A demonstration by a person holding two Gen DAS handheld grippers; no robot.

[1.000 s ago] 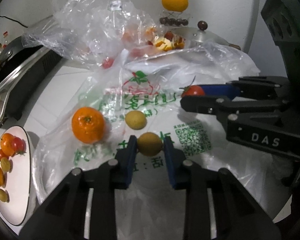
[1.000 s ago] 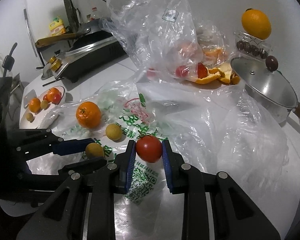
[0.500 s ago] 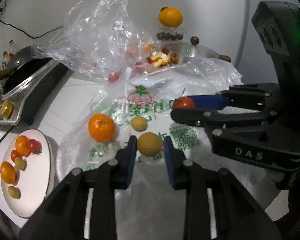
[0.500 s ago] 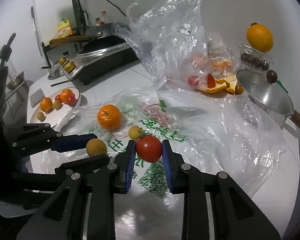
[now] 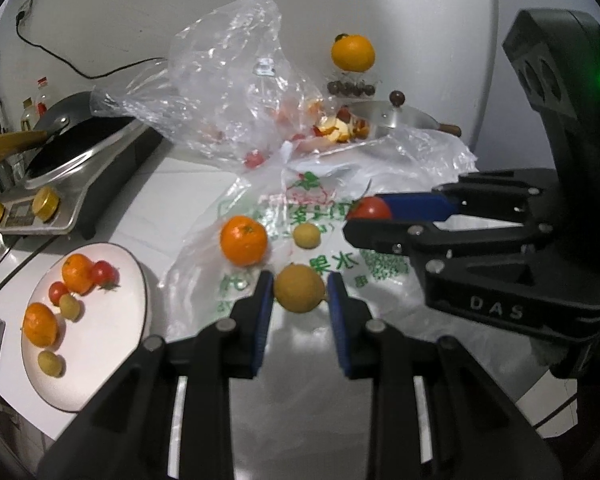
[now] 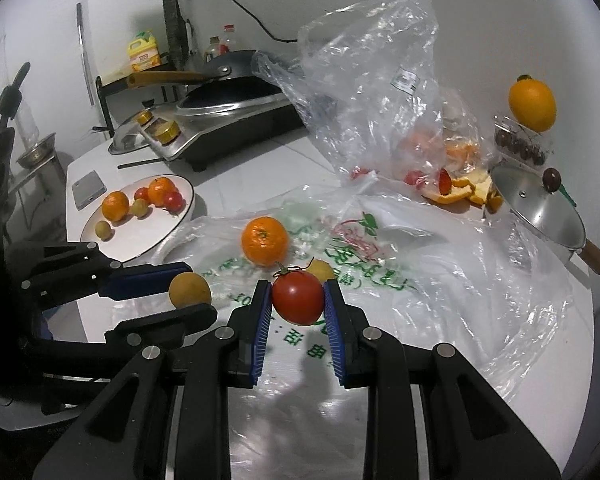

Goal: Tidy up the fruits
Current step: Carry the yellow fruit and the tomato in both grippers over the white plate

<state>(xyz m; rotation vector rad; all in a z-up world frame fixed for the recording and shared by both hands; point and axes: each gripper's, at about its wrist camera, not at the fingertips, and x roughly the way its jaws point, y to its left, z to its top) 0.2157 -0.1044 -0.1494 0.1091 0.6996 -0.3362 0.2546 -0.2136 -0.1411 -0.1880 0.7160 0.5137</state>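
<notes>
- My left gripper [image 5: 299, 300] has a yellow fruit [image 5: 299, 288] pinched in its fingers, up above the printed bag [image 5: 332, 256].
- Right gripper [image 6: 297, 312] is clamped on a tomato [image 6: 298, 297].
- Plate [image 5: 116, 344] sits by the tabletop's left edge.

wrist views, forward, sharing white plate [image 5: 138, 292]
</notes>
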